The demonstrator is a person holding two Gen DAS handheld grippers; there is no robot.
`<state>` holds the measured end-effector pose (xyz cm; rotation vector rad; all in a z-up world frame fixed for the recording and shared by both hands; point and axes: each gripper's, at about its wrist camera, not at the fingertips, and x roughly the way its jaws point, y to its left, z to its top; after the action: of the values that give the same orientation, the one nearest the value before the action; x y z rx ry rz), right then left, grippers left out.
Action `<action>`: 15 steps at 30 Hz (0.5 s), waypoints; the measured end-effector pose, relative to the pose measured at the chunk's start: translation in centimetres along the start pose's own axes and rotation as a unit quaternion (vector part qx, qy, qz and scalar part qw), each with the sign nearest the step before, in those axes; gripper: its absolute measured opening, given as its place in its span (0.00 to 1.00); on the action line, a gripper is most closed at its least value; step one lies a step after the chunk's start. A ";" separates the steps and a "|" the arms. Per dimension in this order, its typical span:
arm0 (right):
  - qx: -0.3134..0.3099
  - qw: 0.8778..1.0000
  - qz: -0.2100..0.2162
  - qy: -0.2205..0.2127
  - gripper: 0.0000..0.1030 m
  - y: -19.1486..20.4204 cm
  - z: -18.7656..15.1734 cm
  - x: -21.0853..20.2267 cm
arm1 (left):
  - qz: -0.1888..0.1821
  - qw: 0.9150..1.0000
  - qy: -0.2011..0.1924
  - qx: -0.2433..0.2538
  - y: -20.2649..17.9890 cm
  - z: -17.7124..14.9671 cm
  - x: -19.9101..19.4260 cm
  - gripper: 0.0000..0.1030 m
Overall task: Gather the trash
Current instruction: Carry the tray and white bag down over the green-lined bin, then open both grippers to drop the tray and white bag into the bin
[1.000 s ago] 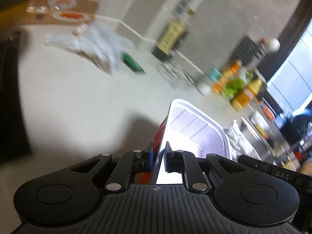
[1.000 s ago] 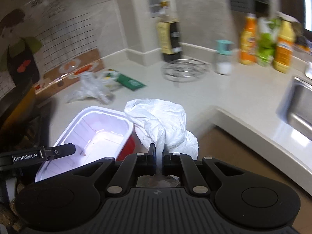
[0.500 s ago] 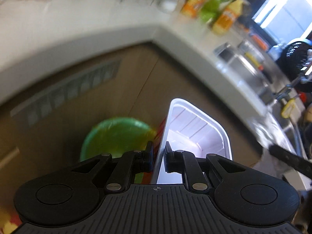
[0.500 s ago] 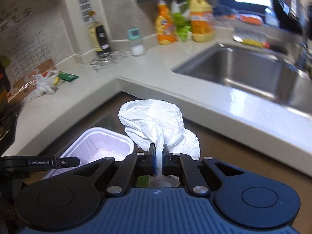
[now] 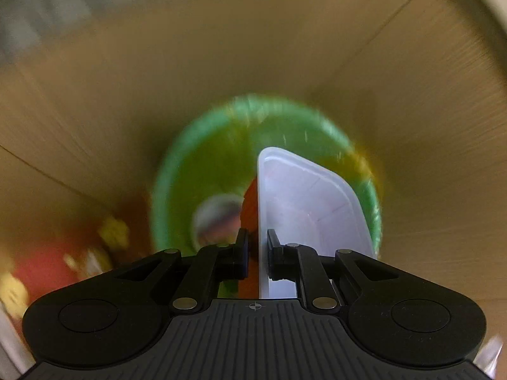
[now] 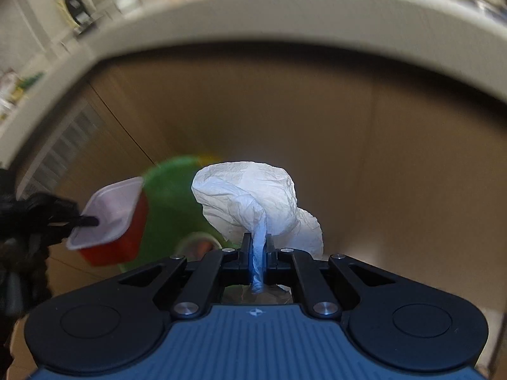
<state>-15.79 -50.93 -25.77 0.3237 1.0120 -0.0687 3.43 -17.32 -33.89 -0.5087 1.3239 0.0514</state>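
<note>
Ahead of and below both our grippers sits the green bin (image 5: pixel 202 171), blurred, against brown cabinet fronts (image 6: pixel 317 120). Our left gripper (image 5: pixel 257 247) pinches the wall of the red tray (image 5: pixel 304 199), white inside, held over the bin. Our right gripper (image 6: pixel 257 247) is clamped on the crumpled white tissue (image 6: pixel 247 196), just right of the tray.

Crumpled matt tissue (image 6: pixel 250 196), smooth plastic tray (image 5: pixel 304 196) (red outside), glossy green bin (image 5: pixel 215 158)
</note>
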 end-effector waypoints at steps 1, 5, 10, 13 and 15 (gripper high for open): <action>0.002 1.000 -0.007 0.011 0.05 -0.4 -0.5 0.4 | -0.004 1.000 0.009 -0.011 -0.1 0.1 1.6 0.14; -0.006 0.999 -0.038 0.026 0.05 -1.4 -1.9 1.0 | -0.030 0.999 0.017 -0.032 -1.6 0.4 7.6 0.14; -0.009 0.997 -0.071 0.038 0.05 -1.8 -2.0 1.0 | -0.012 0.998 0.045 -0.030 -1.9 -0.2 14.2 0.20; -0.030 0.994 -0.092 0.043 0.05 -1.1 -1.7 1.4 | -0.029 0.998 0.050 -0.035 -1.0 -0.3 14.8 0.20; -0.035 0.994 -0.094 0.048 0.05 -0.5 -1.3 1.9 | -0.050 0.997 0.048 -0.041 -0.2 -0.1 13.6 0.20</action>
<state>-15.90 -50.90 -28.14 0.1692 1.1366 -0.1890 6.93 -20.93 -46.58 -0.6531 1.3924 -0.0002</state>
